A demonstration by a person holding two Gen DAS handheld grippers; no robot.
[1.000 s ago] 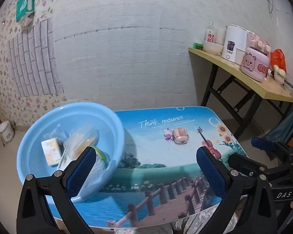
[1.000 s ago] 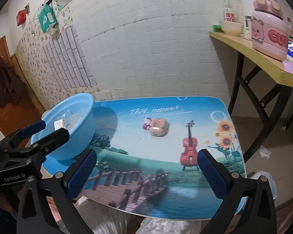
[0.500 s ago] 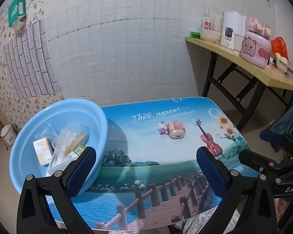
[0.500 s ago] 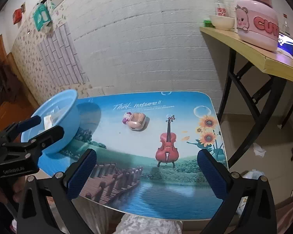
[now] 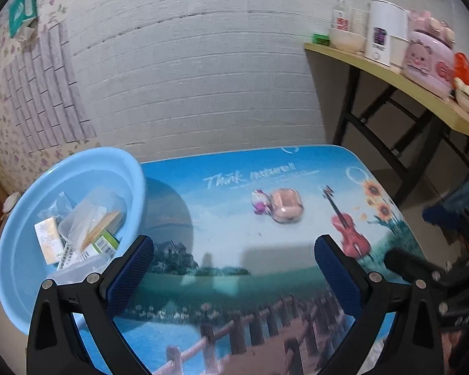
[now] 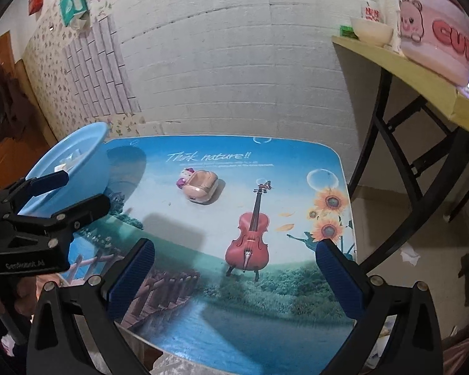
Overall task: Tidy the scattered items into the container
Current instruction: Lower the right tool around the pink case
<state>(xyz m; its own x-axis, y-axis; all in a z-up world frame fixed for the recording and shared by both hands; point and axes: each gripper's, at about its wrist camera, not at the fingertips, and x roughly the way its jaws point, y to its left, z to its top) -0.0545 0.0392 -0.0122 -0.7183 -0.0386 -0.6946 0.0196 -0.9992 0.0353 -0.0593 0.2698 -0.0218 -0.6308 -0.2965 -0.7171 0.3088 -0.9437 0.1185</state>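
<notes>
A small pink case with a cat charm (image 5: pixel 283 205) lies near the middle of the printed table (image 5: pixel 234 250); it also shows in the right wrist view (image 6: pixel 200 186). A light blue basin (image 5: pixel 22 268) stands at the table's left end and holds a clear bag (image 5: pixel 87 215), small boxes and a clear lidded box. My left gripper (image 5: pixel 234 278) is open and empty above the table's front, the basin beside its left finger. My right gripper (image 6: pixel 234 281) is open and empty above the front right part. The left gripper also shows at the left of the right wrist view (image 6: pixel 47 206).
A wooden side table (image 5: pixel 422 93) on black legs stands to the right with a pink appliance (image 6: pixel 434 28), a white kettle (image 5: pixel 384 31), a bowl and a bottle. A white brick wall is behind the table. The basin (image 6: pixel 75 168) overhangs the table's left edge.
Both grippers have pulled back and shifted, so the table looks smaller and farther. The pink case and the basin have stayed where they were. Both grippers stay open.
</notes>
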